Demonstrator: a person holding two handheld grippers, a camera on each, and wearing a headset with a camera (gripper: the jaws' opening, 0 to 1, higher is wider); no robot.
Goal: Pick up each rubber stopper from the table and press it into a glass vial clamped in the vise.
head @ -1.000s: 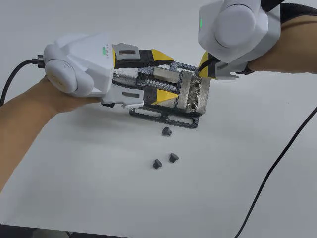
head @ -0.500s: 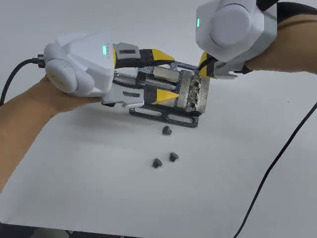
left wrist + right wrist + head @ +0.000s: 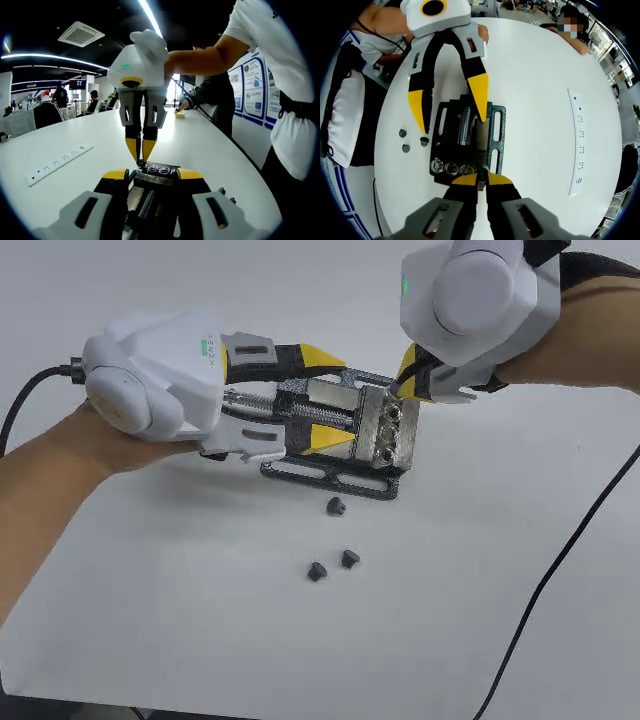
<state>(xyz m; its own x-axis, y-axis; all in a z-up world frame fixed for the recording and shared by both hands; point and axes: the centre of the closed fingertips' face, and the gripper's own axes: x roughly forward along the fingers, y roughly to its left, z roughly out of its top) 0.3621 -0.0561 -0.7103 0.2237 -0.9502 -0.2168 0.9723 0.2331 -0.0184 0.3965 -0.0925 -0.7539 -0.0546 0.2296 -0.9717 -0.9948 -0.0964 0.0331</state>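
Note:
A small metal vise (image 3: 345, 410) stands on the white table and clamps three glass vials (image 3: 388, 431) in a row, mouths up (image 3: 451, 168). My left gripper (image 3: 332, 398) is open, one jaw on each side of the vise's screw (image 3: 145, 207). My right gripper (image 3: 403, 388) points down at the far end of the vial row, its yellow tips closed on a small dark rubber stopper (image 3: 141, 162). Three loose stoppers lie on the table in front of the vise: one near its base (image 3: 337, 506) and a pair further out (image 3: 350, 558) (image 3: 317, 570).
A white power strip (image 3: 578, 145) lies on the table well away from the vise. Black cables (image 3: 560, 560) trail over the table on the right and at the left edge. Other people sit at the big table's far side.
My left gripper has rolled and shifted slightly around the vise. My right gripper stays over the far end of the vials. The loose stoppers have not moved.

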